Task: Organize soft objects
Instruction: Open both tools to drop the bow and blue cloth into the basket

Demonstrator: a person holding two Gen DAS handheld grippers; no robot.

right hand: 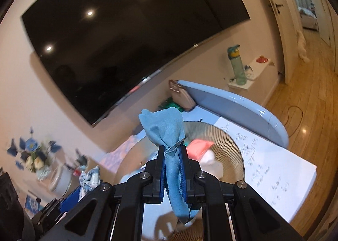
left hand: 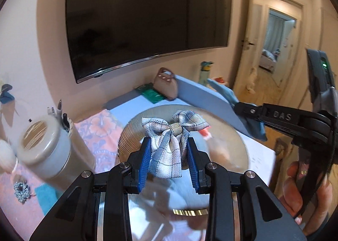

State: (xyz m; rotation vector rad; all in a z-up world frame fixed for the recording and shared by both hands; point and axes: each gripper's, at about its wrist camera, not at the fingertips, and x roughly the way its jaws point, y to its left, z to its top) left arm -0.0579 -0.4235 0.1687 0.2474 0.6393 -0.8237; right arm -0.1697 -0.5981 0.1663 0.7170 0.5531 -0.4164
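Blurred pink item (right hand: pixel 198 147) in the basket (right hand: pixel 232 146), perhaps cloth.

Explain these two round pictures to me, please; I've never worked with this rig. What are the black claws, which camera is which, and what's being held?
There is no robot arm: a person holds a two-finger claw in each hand. Each picture comes from a wide-angle camera on one claw, looking along its fingers. The left wrist view shows the left gripper pinching a plaid bow. The right wrist view shows the right gripper pinching a blue cloth. Both hang above a round wire basket on a pale blue table. The basket holds more soft things, one of them pink, blurred. A sheet of paper with handwriting lies beside it. A dark television hangs behind.
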